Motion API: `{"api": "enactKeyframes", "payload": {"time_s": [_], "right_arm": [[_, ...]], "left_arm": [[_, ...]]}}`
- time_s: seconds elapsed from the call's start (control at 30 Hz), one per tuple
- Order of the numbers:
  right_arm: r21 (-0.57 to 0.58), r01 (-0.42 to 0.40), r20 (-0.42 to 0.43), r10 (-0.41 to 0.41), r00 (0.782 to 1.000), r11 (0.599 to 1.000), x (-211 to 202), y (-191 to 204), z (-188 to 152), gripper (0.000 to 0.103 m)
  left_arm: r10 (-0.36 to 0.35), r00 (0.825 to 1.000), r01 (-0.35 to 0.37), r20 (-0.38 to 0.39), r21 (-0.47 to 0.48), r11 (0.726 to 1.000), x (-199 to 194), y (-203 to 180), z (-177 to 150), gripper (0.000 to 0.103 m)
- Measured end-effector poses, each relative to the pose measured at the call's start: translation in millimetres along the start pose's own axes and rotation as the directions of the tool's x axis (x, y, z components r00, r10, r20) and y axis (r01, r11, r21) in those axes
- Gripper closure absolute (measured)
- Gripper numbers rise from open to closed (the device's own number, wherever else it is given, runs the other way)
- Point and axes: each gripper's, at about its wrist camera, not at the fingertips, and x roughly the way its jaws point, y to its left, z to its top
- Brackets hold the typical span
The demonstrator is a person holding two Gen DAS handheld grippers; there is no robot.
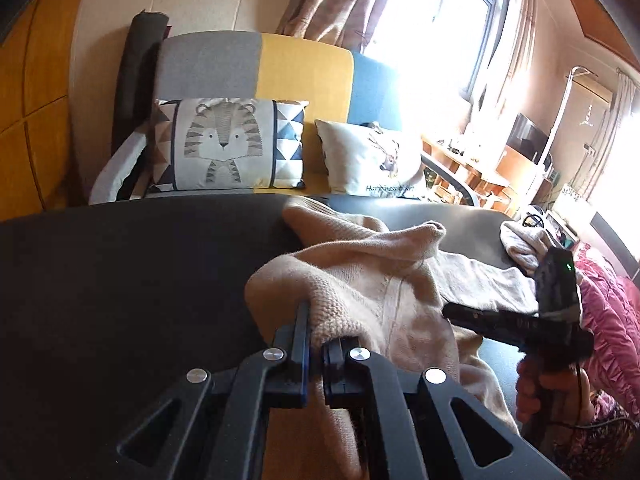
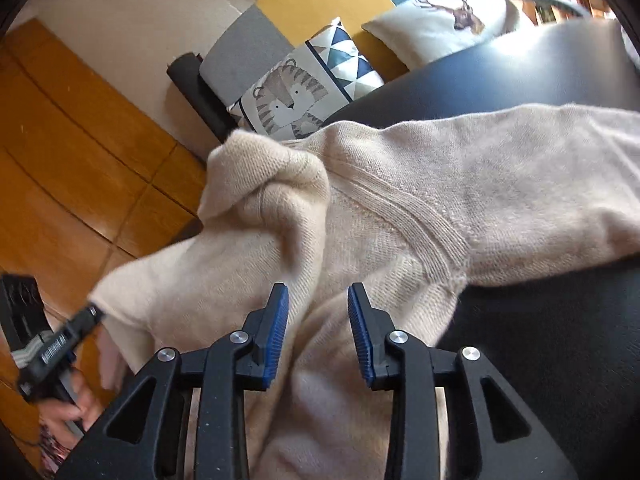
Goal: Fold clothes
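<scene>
**Left gripper has the sweater, right one is open over it**

So here's where I'm at. My left gripper [image 1: 316,344] is pinched together on a bunched fold of the beige sweater [image 1: 360,280], and the knit bulges up over the 2 fingers. The sweater itself is sprawled across the dark table [image 1: 120,280], rumpled, with 1 sleeve [image 2: 540,184] stretched out flat toward the far right side in the right wrist view.

My right gripper [image 2: 318,320] sits just above the sweater's body with its blue pads [image 2: 280,332] apart, nothing between them. Can't tell if the tips are actually touching the knit or hovering.

From the left camera I can see the right gripper [image 1: 516,320] off to the side, with a hand [image 1: 552,392] wrapped around its handle. Another pale garment [image 1: 524,240] is heaped at the table's far edge. Behind the table there's a sofa [image 1: 300,72] with a tiger cushion [image 1: 224,144] and a deer cushion [image 1: 372,160].
</scene>
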Motion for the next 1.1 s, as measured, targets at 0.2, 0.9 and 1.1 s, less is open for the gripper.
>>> {"api": "enactKeyframes", "payload": {"time_s": [0.2, 0.9, 1.1], "right_arm": [[-0.193, 0.167, -0.033, -0.176, 0.984, 0.967, 19, 15, -18, 0.077], [-0.31, 0.313, 0.017, -0.324, 0.946, 0.898, 23, 5, -8, 0.078], [-0.292, 0.291, 0.013, -0.301, 0.954, 0.911, 22, 2, -8, 0.078]], "left_arm": [[0.153, 0.988, -0.153, -0.021, 0.016, 0.988, 10, 26, -9, 0.1], [-0.15, 0.933, 0.082, -0.326, -0.215, 0.973, 18, 74, -72, 0.081], [-0.144, 0.882, 0.098, -0.448, -0.124, 0.987, 4, 62, -98, 0.077]]}}
